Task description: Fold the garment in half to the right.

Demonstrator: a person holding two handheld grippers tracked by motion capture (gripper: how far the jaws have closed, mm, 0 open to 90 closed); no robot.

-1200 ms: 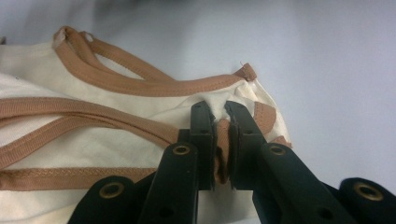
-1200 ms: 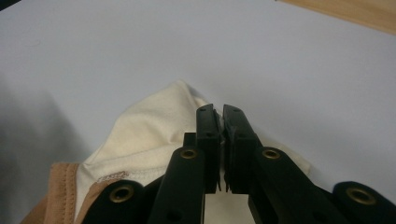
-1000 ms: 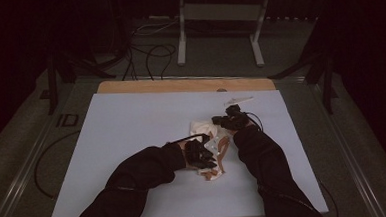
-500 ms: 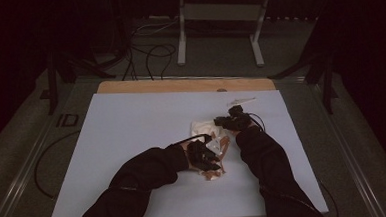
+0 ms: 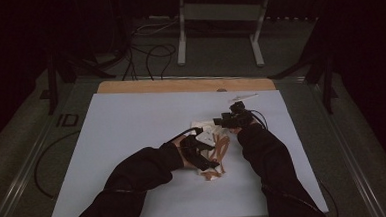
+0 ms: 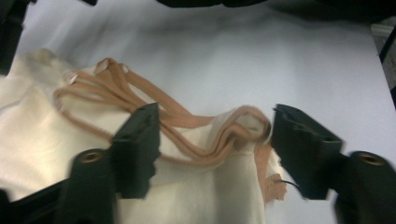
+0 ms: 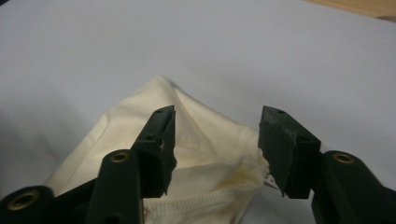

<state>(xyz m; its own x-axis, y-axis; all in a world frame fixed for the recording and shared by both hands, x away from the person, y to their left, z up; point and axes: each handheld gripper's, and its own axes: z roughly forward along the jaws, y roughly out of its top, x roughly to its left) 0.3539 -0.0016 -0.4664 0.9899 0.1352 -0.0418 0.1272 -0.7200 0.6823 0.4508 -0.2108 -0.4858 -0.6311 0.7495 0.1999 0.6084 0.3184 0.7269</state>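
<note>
two hand-held grippers over cream cloth bag (image 5: 208,137) mid table (image 5: 131,116). left hand-held gripper (image 6: 212,140) jaws just opened, straddling tan straps (image 6: 187,126), no pinch. right hand-held gripper (image 7: 217,140) jaws just opened, astride bag corner. back off level; avoid snagging straps.

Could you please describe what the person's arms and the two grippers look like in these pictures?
Both arms wear dark, long sleeves. The left gripper and right gripper each have two blocky black jaws with notched inner edges and brass-coloured rivets at the base. Thin black cables trail from them.
</note>
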